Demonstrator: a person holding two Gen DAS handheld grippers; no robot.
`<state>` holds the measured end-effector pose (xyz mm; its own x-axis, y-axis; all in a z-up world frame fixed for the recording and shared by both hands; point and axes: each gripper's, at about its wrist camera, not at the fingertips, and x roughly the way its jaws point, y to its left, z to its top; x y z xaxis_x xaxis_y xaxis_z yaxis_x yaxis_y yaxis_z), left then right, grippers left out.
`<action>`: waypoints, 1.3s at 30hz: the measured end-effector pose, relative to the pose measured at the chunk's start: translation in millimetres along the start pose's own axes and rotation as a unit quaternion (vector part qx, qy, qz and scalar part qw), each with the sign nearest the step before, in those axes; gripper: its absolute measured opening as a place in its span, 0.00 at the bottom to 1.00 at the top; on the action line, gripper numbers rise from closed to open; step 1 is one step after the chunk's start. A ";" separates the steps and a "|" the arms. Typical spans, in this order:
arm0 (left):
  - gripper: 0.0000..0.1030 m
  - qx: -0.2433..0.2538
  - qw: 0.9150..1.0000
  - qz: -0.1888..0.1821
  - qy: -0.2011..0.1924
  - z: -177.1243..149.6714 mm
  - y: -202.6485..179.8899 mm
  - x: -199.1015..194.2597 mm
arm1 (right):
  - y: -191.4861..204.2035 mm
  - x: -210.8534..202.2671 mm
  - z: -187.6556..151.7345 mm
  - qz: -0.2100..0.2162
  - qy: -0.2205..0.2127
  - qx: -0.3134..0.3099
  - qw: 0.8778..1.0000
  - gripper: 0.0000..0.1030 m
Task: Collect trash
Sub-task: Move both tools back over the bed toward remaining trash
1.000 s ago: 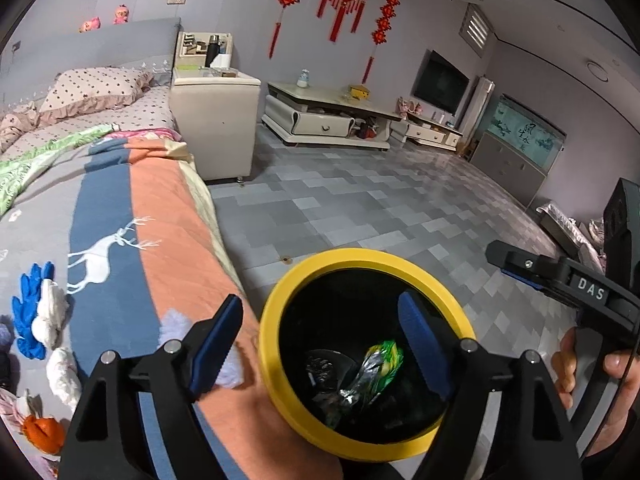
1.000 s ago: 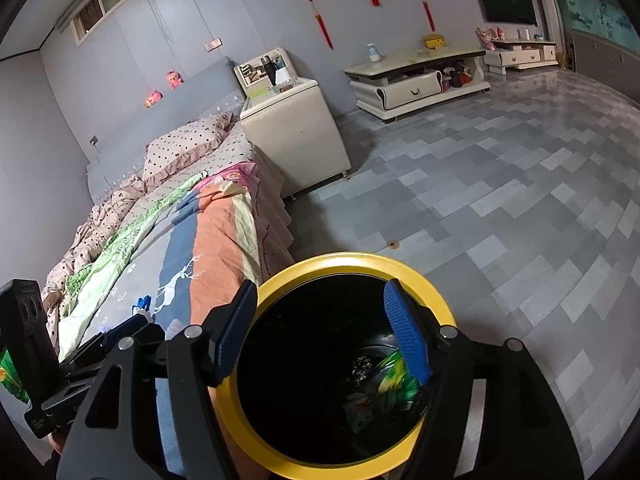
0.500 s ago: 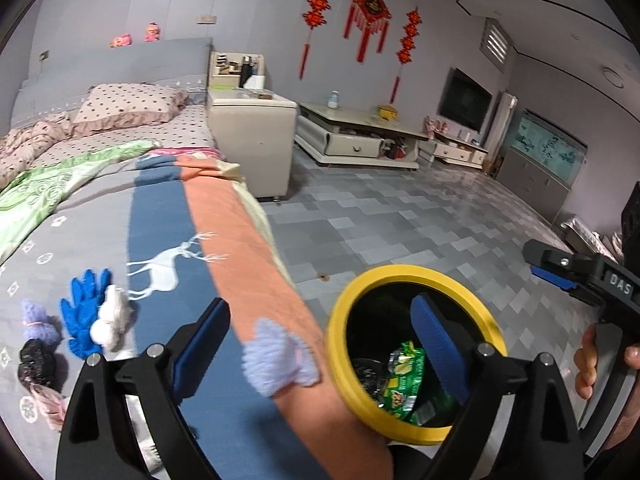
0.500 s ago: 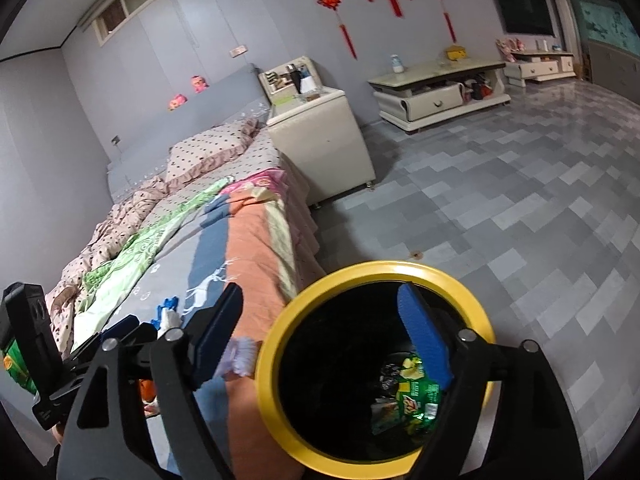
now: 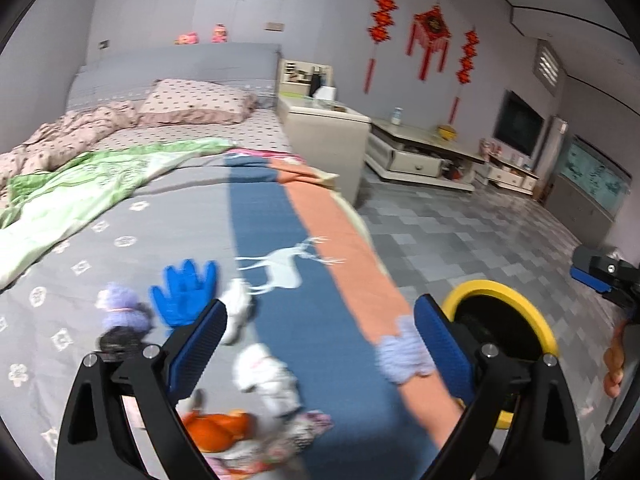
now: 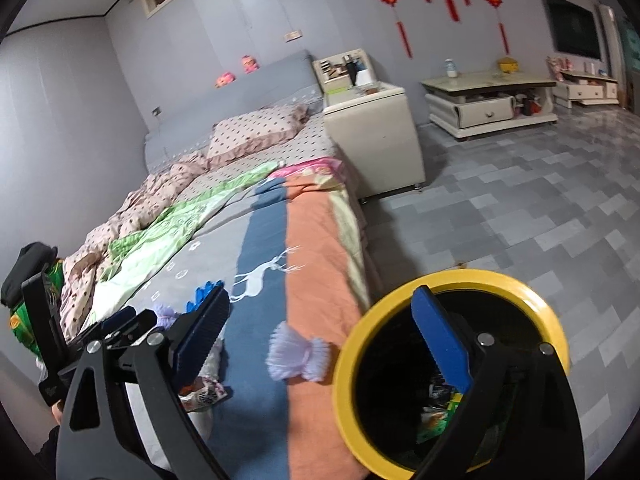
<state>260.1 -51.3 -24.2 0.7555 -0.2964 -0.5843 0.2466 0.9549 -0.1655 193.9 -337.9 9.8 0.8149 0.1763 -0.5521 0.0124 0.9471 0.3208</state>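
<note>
Landmark: the yellow-rimmed trash bin [image 6: 448, 372], standing on the floor against the bed's near side.
Left gripper [image 5: 320, 344]: jaws spread wide, having just been opening, with nothing between the pads; it hangs over the bedspread beside the bin.
Right gripper [image 6: 322, 338]: also spread wide and just been opening, empty; one blue finger [image 6: 438, 340] sits over the bin's mouth, the other over the bed.
Bin contents: crumpled wrappers, a green one [image 6: 438, 420] among them, lie at the bottom.
Step in hand: judged from the empty jaws and the filled bin, one drop-off is done and both grippers are heading for the next piece on the bed.
Trash left: just bedward of the bin, near the bed's edge, a printed snack packet [image 6: 204, 394]; in the left view an orange wrapper [image 5: 218, 430] and white crumpled pieces [image 5: 266, 376] lie in the same cluster.
Other items: a lilac knitted piece [image 6: 298, 354] touches the orange stripe beside the bin; a blue glove [image 5: 184, 296] and a purple pompom [image 5: 120, 308] lie further in. Whether these count as trash I cannot tell.
Next move: lower open jaws over one flat, soft wrapper and pinch without snagging the cover.
Surface: a grey, blue and orange bedspread [image 5: 260, 216] with a white deer.
Room: beyond the bin, grey tiled floor, a cream nightstand [image 6: 372, 140], a TV cabinet [image 6: 488, 102], red knot hangings [image 5: 432, 36].
</note>
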 end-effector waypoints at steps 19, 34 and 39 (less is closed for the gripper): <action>0.88 -0.070 0.990 0.122 0.029 -30.6 158.8 -1.5 | 63.7 101.5 -27.6 -0.017 0.075 -0.070 0.995 0.86; 0.88 -0.118 0.979 0.148 0.070 -60.4 219.0 30.1 | 93.6 161.5 -50.9 -0.023 0.115 -0.117 0.986 0.86; 0.88 -0.125 0.978 0.146 0.076 -62.8 226.1 39.4 | 121.4 185.8 -56.2 -0.002 0.131 -0.133 0.982 0.86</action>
<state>307.5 154.2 -134.5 0.6683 -0.0230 -0.7435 -0.1364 0.9788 -0.1530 314.3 -175.1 -97.1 0.6371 0.2020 -0.7439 -0.1639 0.9785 0.1253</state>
